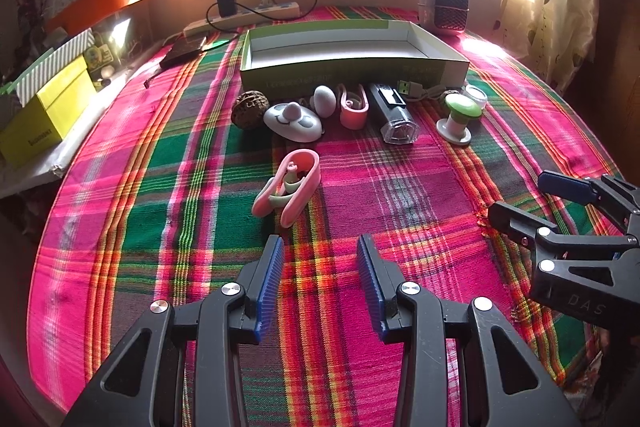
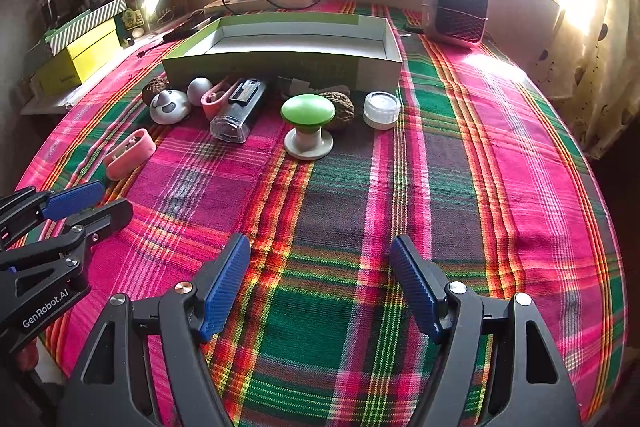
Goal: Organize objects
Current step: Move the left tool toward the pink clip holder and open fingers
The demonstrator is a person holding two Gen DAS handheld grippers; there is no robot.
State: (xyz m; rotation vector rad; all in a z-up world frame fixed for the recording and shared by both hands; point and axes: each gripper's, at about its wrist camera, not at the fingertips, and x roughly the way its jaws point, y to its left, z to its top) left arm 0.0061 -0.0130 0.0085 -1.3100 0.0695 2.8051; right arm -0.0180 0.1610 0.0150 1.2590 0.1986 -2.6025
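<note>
An empty green and white cardboard box (image 1: 352,73) (image 2: 280,67) stands at the back of the plaid cloth. In front of it lies a row of small objects: a brown ball (image 1: 250,109), a white mouse-like gadget (image 1: 294,121), a grey egg (image 1: 325,100), a pink clip (image 1: 353,107), a black and clear device (image 1: 394,115) (image 2: 238,113), a green-topped knob (image 1: 460,117) (image 2: 308,125) and a white jar (image 2: 382,109). A second pink clip (image 1: 290,189) (image 2: 130,154) lies alone, just ahead of my left gripper (image 1: 320,247). Both the left gripper and my right gripper (image 2: 320,247) hang open and empty above the cloth.
A white heater (image 1: 443,1) (image 2: 458,7) stands at the back right. A power strip with a charger (image 1: 244,13) lies behind the box. Yellow and striped boxes (image 1: 44,107) sit on a side ledge at left. A curtain (image 2: 592,75) hangs at right.
</note>
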